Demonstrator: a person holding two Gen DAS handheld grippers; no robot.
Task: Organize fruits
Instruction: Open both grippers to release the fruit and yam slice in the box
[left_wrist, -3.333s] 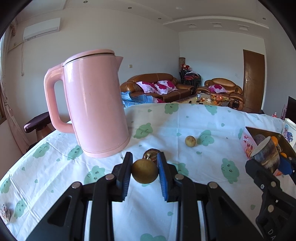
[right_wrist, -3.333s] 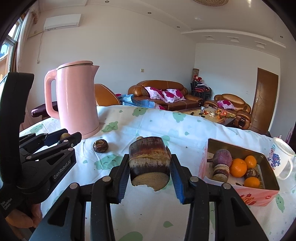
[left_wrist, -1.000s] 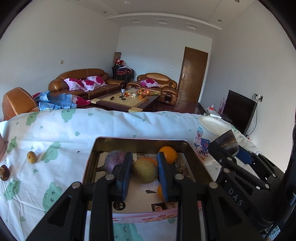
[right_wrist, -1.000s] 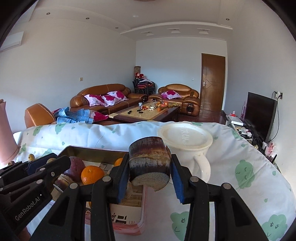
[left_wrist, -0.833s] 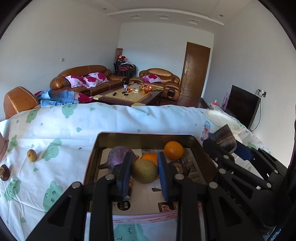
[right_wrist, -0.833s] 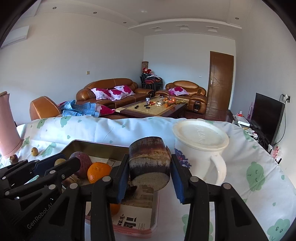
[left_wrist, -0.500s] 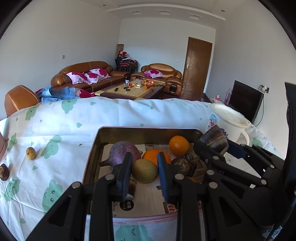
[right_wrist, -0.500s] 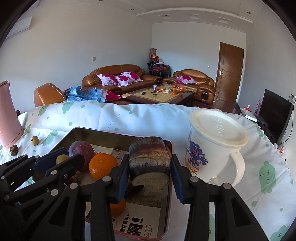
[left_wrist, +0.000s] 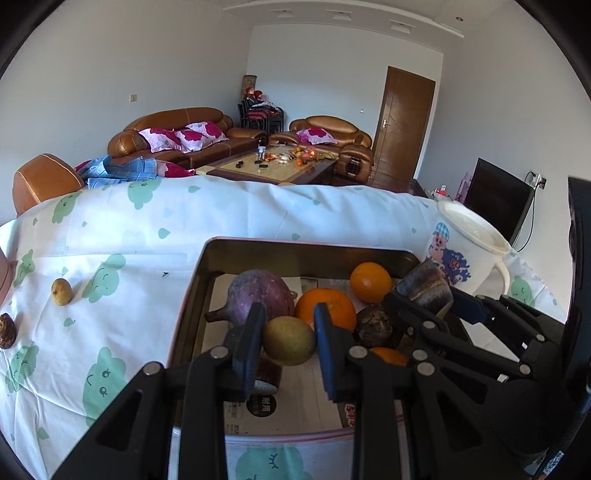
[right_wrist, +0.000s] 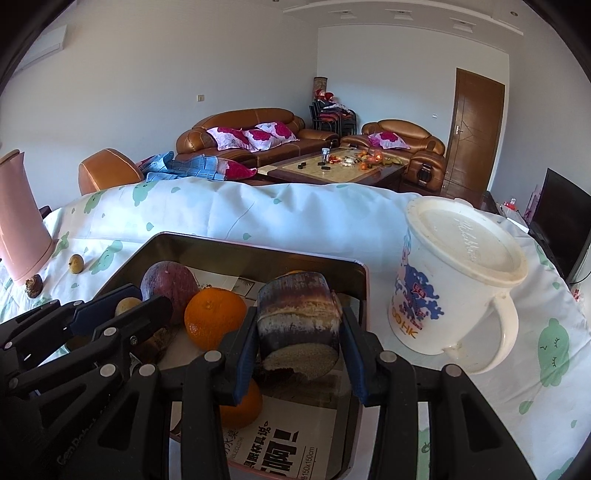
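Left tongs (left_wrist: 288, 341) clamped on a small round yellow-green fruit (left_wrist: 289, 340), smooth skin, held over the near half of the metal tray (left_wrist: 295, 246). Right tongs (right_wrist: 298, 341) clamped on a stubby cylindrical chunk (right_wrist: 298, 317), dark banded brown-purple rind, pale grainy cut face toward the camera, over the tray's right side. Tray: rectangular, rounded corners, dull metal walls with a pink outer rim, lined with printed paper. Inside: a matte purple bulbous root (left_wrist: 260, 295), glossy oranges (left_wrist: 325, 308), one dark rough lump (left_wrist: 375, 326). Only the left view shows that lump clearly, plus the far orange (left_wrist: 370, 281) in full; in the right view the chunk blocks most of it. Only the right view shows the pink plastic kettle (right_wrist: 20, 218) at the left edge, its base just beside a dark brown fruit (right_wrist: 32, 286). Both views show a small yellow loose fruit (left_wrist: 61, 291) on the tabletop (left_wrist: 147, 236), well clear of the tray; cloth is white with green cloud prints, lightly creased. White plastic lidded mug (right_wrist: 454, 273) with cartoon print stands just right of the tray; the right view shows its handle and lid in full, the left view only part of them.
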